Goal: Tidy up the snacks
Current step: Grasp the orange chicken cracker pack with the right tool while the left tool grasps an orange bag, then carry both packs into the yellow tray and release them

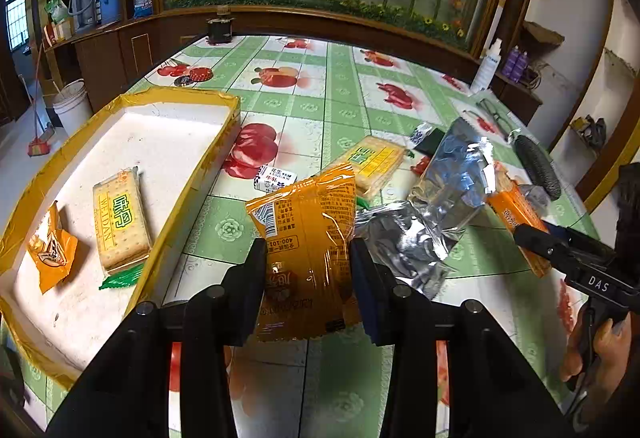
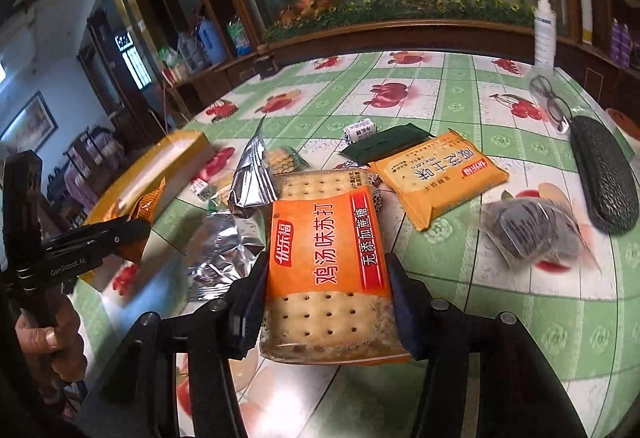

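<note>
So we've got both tongs loaded. The left tongs (image 1: 308,270) are clamped on a crinkly orange plastic snack packet (image 1: 306,242), one finger on each long edge, with the packet sticking out ahead of the tips above the bench (image 1: 344,106) and its green-and-white fruit-print cloth. Off to the left of those tongs sits the white foam tray with yellow-taped rim (image 1: 180,96). Inside it we see a clear-wrapped yellow-label cracker pack (image 1: 120,220), a small orange wrapper (image 1: 52,250) on its far-left side, and a thin green sachet (image 1: 122,278) touching the cracker pack's near end.

The right tongs (image 2: 326,290) are pinching a clear cracker pack with an orange label band (image 2: 328,258) across its width; pack is held roughly flat, pointing away from us. Just left of those tongs lies crumpled silver foil packaging (image 2: 224,258), and another silver foil bag (image 2: 254,178) stands up just beyond that. Ahead and to the right there's a flat orange biscuit packet (image 2: 436,178), with a dark green sachet (image 2: 384,148) touching its far edge. Further right, a clear bag with dark round contents (image 2: 536,230), then a long black textured case (image 2: 604,182) and a pair of glasses (image 2: 550,104) beyond it.

The left tongs also show at the left edge of the right view.
</note>
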The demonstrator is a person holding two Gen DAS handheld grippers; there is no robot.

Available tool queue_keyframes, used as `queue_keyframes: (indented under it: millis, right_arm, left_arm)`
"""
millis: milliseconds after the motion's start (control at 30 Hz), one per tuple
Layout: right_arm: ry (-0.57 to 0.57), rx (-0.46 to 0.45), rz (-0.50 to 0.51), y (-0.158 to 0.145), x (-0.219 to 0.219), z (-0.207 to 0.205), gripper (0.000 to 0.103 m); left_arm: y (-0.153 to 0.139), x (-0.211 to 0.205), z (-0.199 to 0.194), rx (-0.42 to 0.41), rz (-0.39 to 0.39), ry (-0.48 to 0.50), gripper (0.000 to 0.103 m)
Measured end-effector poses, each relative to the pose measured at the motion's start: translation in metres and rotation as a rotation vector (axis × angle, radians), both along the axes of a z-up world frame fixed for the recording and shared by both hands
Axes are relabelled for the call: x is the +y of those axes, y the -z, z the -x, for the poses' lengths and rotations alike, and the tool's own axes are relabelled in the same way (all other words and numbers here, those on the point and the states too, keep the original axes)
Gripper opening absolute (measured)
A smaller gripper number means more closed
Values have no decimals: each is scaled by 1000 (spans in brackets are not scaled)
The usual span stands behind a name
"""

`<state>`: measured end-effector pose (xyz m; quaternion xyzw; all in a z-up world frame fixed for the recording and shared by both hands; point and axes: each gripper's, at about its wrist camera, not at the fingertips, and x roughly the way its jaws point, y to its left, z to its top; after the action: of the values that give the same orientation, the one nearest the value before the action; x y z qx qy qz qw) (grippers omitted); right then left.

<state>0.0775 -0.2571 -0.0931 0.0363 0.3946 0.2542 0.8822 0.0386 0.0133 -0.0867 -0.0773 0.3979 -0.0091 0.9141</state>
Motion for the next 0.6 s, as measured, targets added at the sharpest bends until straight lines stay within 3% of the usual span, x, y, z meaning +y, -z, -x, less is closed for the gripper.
queue_keyframes:
  millis: [267,600]
  right_arm:
    - [16,-29,-125,-21,-11,16,55]
    - [-10,-107,-114,-45,9,33,55]
  left_arm:
    - [-15,8,13,-41,15,-12,38]
    - [-22,14,23,-60,28,-16,38]
